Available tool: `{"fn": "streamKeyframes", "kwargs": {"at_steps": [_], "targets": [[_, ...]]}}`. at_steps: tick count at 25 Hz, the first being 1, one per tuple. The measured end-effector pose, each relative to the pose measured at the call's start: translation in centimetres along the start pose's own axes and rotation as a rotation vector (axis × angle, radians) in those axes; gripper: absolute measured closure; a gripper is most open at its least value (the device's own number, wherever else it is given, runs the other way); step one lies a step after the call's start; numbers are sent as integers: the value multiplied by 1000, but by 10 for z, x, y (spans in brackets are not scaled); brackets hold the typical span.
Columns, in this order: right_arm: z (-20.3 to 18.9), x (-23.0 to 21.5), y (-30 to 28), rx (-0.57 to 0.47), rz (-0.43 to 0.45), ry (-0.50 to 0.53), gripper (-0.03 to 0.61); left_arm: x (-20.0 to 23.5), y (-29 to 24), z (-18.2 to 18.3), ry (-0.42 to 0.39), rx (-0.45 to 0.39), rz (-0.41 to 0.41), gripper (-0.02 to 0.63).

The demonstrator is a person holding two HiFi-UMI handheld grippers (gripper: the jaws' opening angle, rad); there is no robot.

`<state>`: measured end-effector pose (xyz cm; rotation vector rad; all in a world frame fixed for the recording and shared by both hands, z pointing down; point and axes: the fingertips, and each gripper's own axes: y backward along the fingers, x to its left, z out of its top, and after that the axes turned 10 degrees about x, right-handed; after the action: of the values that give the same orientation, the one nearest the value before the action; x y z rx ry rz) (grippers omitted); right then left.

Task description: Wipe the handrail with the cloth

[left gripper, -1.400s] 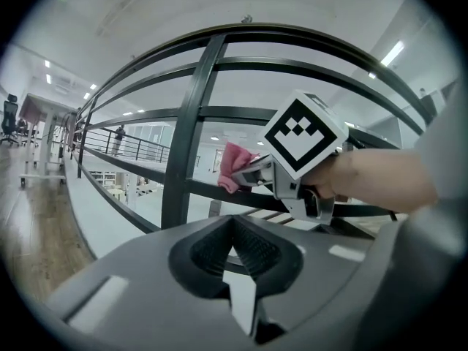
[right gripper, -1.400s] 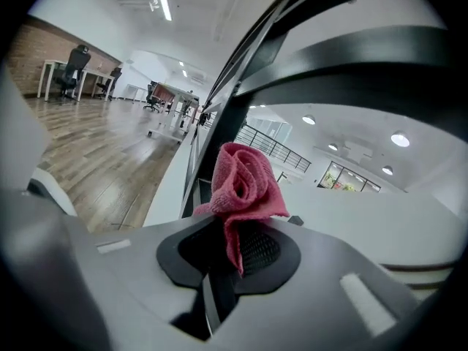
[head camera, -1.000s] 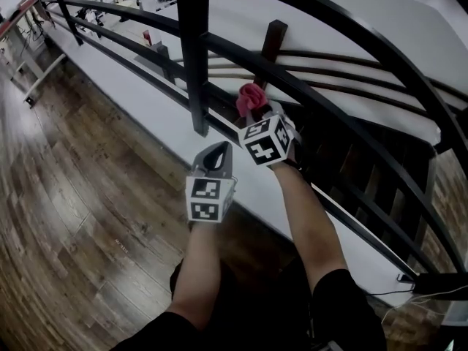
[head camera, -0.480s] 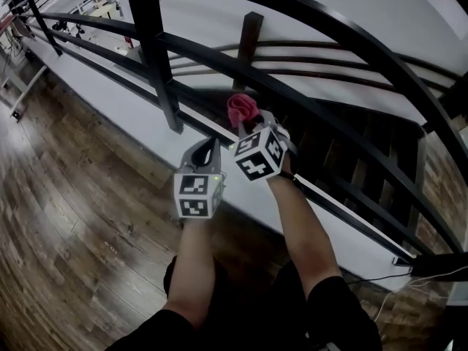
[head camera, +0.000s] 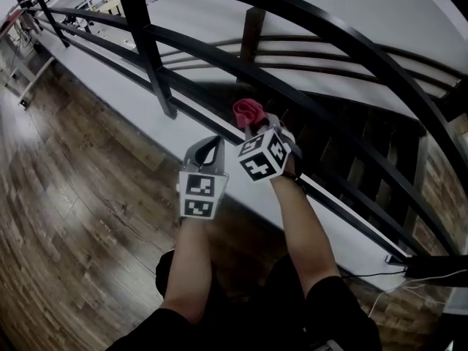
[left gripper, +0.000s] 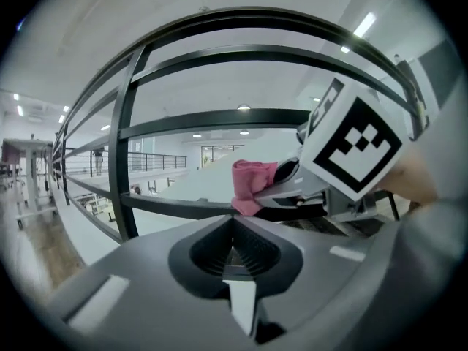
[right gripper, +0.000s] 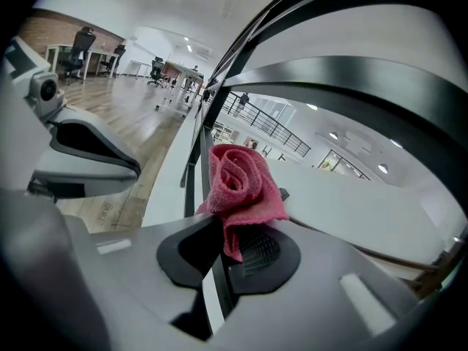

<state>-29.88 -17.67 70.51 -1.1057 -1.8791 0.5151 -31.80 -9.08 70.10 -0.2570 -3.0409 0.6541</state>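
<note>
The pink cloth [head camera: 248, 110] is bunched into a little rosette and pinched in the right gripper [head camera: 253, 127]. In the right gripper view you can see the jaws clamped on the lower end of the cloth [right gripper: 238, 178], with the rest of it puffing out above them. It's sitting right up against one of the lower bars of the black handrail [head camera: 329, 28], and from the left gripper view the cloth [left gripper: 252, 183] looks like it's resting on that bar, though I can't swear it's actually touching.

The left gripper [head camera: 210, 145] is just beside the right one, a bit lower and nearer the person. Its jaws are closed together with nothing between them, which is pretty clear in the left gripper's [left gripper: 232, 231] own view.

The railing is several curved dark bars running off into the distance, with a vertical post [head camera: 142, 42] to the left of the grippers. Under it there's a white ledge [head camera: 139, 112], then a wooden floor [head camera: 73, 196] on the person's side. Both forearms reach up from the bottom of the head view.
</note>
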Motion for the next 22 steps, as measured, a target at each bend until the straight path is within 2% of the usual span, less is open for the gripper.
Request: {"fn": "streamKeyframes", "kwargs": {"at_steps": [2, 6, 8, 14, 17, 22], "targets": [[-8, -5, 3, 8, -2, -9, 532, -8, 8, -1, -19, 7, -3, 614], [-26, -13, 11, 17, -3, -43, 531, -24, 19, -5, 70, 1, -76, 614], [-35, -15, 16, 18, -9, -51, 532, -29, 22, -8, 80, 9, -87, 614], [-67, -23, 29, 18, -19, -87, 532, -49, 19, -12, -2, 30, -95, 614], [-82, -30, 37, 17, -31, -89, 531, -58, 19, -11, -28, 10, -110, 614], [-103, -35, 52, 20, -47, -88, 531, -76, 15, -18, -56, 35, -121, 614]]}}
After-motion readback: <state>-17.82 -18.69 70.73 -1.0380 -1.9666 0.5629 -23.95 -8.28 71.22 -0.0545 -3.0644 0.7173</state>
